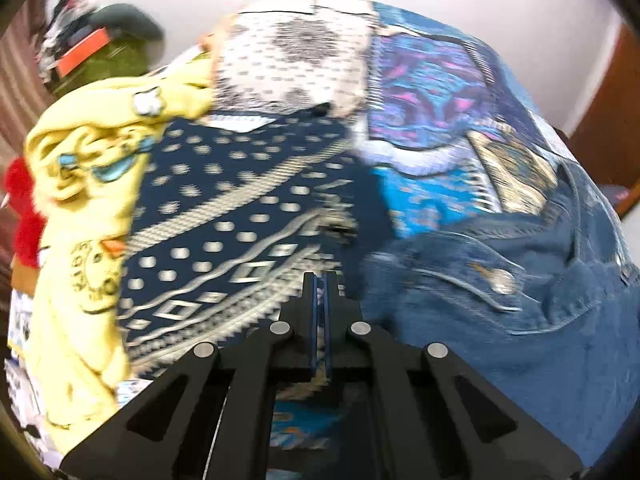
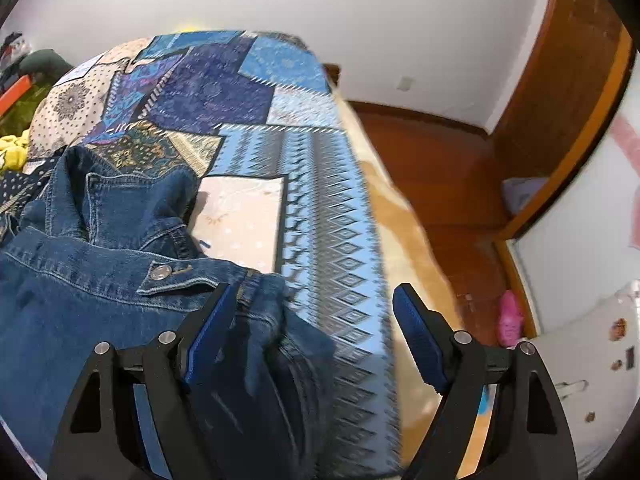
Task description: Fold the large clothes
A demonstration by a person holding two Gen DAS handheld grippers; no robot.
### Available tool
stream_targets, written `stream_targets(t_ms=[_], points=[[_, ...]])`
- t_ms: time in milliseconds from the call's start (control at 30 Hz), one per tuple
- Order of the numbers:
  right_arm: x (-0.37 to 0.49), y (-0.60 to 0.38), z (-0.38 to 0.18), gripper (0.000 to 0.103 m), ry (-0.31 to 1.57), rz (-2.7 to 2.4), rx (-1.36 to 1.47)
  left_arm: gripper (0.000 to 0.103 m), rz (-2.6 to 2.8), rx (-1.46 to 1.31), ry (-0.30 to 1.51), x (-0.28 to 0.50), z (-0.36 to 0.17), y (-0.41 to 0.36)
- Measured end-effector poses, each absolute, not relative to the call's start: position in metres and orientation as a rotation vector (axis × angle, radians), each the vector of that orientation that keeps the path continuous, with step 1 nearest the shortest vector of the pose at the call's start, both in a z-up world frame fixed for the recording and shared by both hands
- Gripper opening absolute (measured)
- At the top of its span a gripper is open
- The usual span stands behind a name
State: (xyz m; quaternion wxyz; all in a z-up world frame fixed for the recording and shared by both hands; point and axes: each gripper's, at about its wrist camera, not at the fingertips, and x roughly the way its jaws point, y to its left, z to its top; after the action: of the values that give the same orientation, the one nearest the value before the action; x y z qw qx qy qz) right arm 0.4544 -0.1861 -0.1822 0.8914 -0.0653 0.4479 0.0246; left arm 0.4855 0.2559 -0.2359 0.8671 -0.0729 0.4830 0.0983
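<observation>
A blue denim jacket (image 2: 92,280) lies crumpled on the patchwork bed cover (image 2: 320,200); it also shows at the right of the left wrist view (image 1: 500,300). My right gripper (image 2: 314,300) is open, its jaws wide apart over the jacket's right edge, the left finger (image 2: 212,320) against the denim. My left gripper (image 1: 321,280) has its jaws together with no cloth visibly between them, over the navy patterned part of the cover (image 1: 240,220) just left of the jacket. The left wrist view is motion-blurred.
A yellow garment (image 1: 88,184) is heaped at the left of the bed, with something red (image 1: 24,212) beside it. A dark green pile with an orange item (image 1: 100,52) lies behind. The bed's right edge drops to a wooden floor (image 2: 440,168); a pink object (image 2: 510,318) lies there.
</observation>
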Motion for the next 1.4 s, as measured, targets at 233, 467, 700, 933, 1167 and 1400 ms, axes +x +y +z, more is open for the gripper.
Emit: stream_targets(t_ms=[233, 467, 700, 933, 1167, 1400], points=[[0.434, -0.18, -0.162, 0.078, 0.96, 0.225, 0.004, 0.016, 0.06, -0.183, 1.003, 0.45, -0.208, 0.253], [0.403, -0.106, -0.173, 0.078, 1.014, 0.445, 0.065, 0.053, -0.129, -0.145, 1.04, 0.414, -0.202, 0.183], [0.38, -0.046, -0.205, 0.078, 1.096, 0.519, -0.07, 0.069, -0.189, -0.094, 1.075, 0.402, -0.23, 0.134], [0.372, -0.088, -0.208, 0.082, 1.092, 0.38, -0.112, 0.083, -0.171, -0.075, 1.0, 0.373, -0.235, 0.152], [0.35, -0.158, -0.203, 0.082, 1.063, 0.254, 0.001, 0.089, -0.069, -0.082, 0.97, 0.344, -0.23, 0.182], [0.32, -0.207, -0.21, 0.09, 1.066, 0.143, 0.154, 0.1, 0.089, -0.241, 1.016, 0.319, -0.249, 0.226]])
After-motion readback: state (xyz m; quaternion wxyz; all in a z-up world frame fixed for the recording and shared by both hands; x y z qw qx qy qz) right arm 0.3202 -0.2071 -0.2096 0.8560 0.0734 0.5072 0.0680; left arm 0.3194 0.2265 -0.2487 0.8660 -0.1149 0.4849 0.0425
